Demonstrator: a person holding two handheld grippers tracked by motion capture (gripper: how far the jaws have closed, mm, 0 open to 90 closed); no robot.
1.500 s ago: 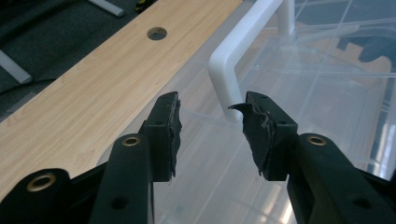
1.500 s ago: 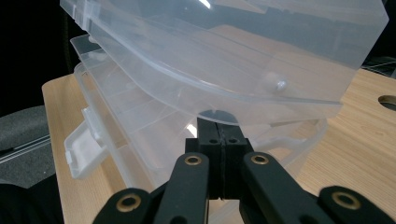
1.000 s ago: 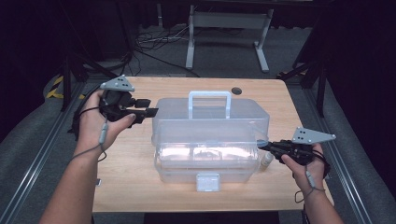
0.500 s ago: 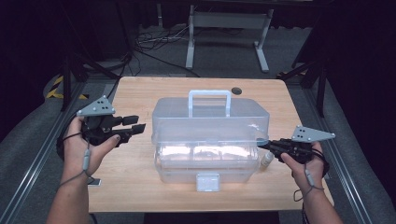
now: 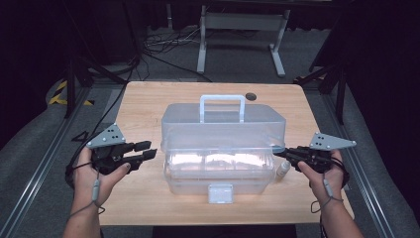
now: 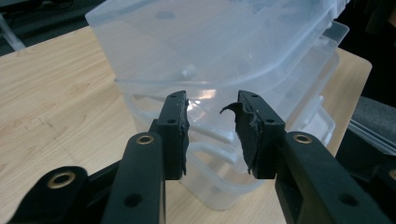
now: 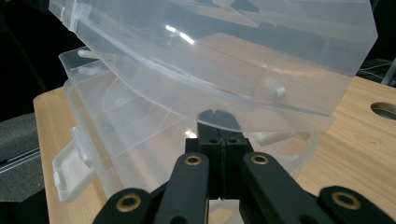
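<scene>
Clear box, lid lifted

Translucent plastic storage box (image 5: 220, 148) sits mid-table (image 5: 148, 104), with its handled lid raised and a white front latch; no readable writing on it. Right gripper (image 5: 283, 153), jaws pressed together, has its tips under the lid's edge. Left gripper (image 5: 147, 150), jaws parted and just closing on nothing, stands just beside the box's left end.

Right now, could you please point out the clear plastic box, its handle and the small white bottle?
clear plastic box (image 5: 218, 171), high view, front wall of the lower part.
handle (image 5: 222, 98), high view, top bar.
small white bottle (image 5: 283, 169), high view, its body beside the box.
</scene>
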